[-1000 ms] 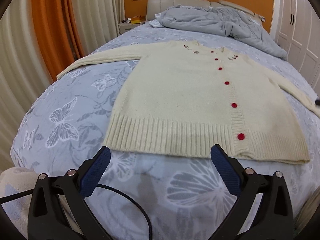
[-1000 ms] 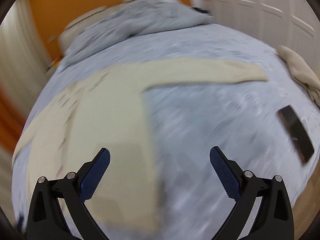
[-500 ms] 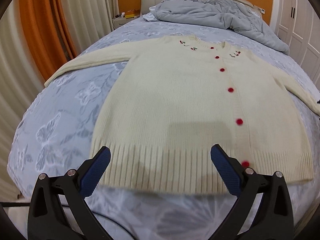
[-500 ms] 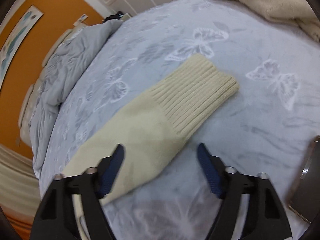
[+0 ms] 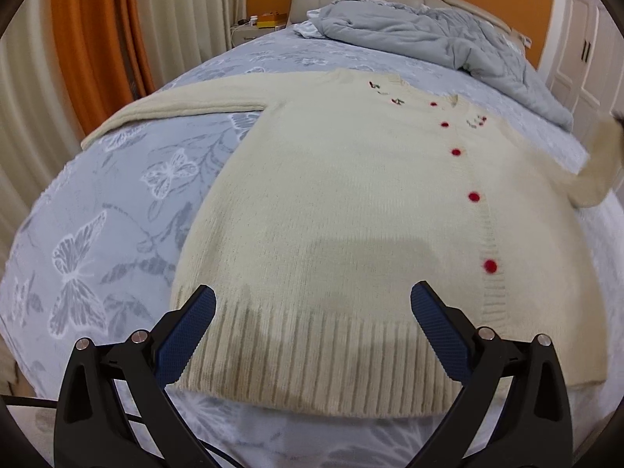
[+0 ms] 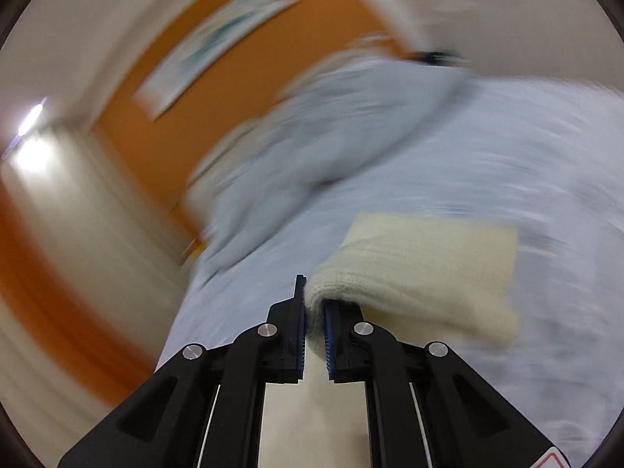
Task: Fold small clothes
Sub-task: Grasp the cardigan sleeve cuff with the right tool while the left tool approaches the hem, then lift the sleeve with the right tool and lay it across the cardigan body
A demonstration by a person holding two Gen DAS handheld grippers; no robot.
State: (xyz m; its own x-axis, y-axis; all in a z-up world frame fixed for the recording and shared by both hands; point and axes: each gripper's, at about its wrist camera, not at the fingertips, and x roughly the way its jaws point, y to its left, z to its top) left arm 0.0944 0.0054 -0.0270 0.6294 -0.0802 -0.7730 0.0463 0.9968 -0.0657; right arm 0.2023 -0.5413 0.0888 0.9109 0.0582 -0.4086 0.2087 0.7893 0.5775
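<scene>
Cream cardigan lying buttoned and flat on the bed, one sleeve being lifted.

The right claw is closing, its pads pinching the right sleeve near the cuff and holding it off the blue butterfly bedspread. The left claw is hovering wide open over the near ribbed hem, gripping nothing. A grey duvet is lying crumpled at the far end.

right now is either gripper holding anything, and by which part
The right gripper is closing on the cream cardigan's sleeve, near the cuff. The left gripper holds nothing.
</scene>
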